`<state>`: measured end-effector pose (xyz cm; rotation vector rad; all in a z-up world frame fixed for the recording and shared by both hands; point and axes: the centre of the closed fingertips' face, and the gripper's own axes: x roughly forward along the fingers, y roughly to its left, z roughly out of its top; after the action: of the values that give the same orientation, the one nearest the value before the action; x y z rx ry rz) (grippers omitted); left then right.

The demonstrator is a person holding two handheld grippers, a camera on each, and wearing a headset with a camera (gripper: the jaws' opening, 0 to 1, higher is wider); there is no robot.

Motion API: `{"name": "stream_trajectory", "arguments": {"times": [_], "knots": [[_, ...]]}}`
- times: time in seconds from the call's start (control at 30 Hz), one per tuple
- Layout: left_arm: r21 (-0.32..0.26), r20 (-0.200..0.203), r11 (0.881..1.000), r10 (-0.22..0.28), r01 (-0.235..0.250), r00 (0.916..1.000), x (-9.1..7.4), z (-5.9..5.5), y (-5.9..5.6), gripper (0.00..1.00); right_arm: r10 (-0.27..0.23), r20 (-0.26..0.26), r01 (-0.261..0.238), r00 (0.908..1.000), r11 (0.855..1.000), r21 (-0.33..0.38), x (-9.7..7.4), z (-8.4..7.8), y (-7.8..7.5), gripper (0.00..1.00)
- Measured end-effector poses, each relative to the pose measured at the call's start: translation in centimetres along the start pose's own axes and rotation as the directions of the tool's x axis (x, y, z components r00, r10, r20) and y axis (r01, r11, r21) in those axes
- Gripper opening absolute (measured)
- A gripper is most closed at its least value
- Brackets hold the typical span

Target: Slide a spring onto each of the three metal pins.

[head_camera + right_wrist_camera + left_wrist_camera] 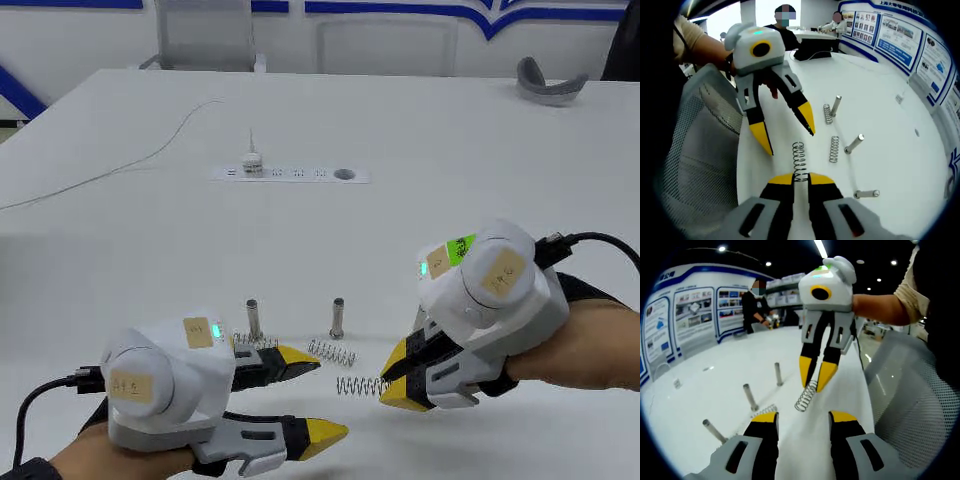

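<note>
Two short metal pins (pixel 254 318) (pixel 338 317) stand upright on the white table (pixel 320 240); the left gripper view has all three pins (pixel 778 374) (pixel 750 396) (pixel 714 430). My right gripper (pixel 395 378) (pixel 800 180) is shut on one end of a spring (pixel 360 385) (pixel 799 160), which sticks out toward the left gripper. My left gripper (pixel 312 396) (pixel 803 417) is open, facing it, with nothing between its jaws. A loose spring (pixel 332 352) (pixel 834 148) lies by the middle pin. Another spring (pixel 255 340) (pixel 827 113) lies at the foot of the left pin.
A flush power strip (pixel 290 173) with a white plug (pixel 252 160) and a thin cable (pixel 120 165) sits mid-table. A grey curved object (pixel 550 82) lies far right. Chairs (pixel 205 35) stand beyond the table. A mesh chair (pixel 910 390) is close by; people stand in the background.
</note>
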<state>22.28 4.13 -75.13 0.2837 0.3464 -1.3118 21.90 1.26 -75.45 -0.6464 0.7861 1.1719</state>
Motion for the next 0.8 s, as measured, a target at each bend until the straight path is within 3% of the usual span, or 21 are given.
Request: {"name": "stream_trajectory", "arguments": {"times": [0.33, 0.8], "knots": [[0.039, 0.009, 0.999, -0.033, 0.033, 0.9994, 0.2, 0.5, -0.7, 0.27, 0.024, -0.009, -0.025, 0.9997, 0.999, -0.033, 0.3, 0.4, 0.8, 0.11], [0.088, 0.0, 0.994, -0.061, 0.061, 0.9981, 0.4, 0.4, -1.4, 0.13, 0.045, -0.026, -0.046, 0.9987, 0.997, -0.06, 0.5, 0.4, 1.6, 0.11]]}}
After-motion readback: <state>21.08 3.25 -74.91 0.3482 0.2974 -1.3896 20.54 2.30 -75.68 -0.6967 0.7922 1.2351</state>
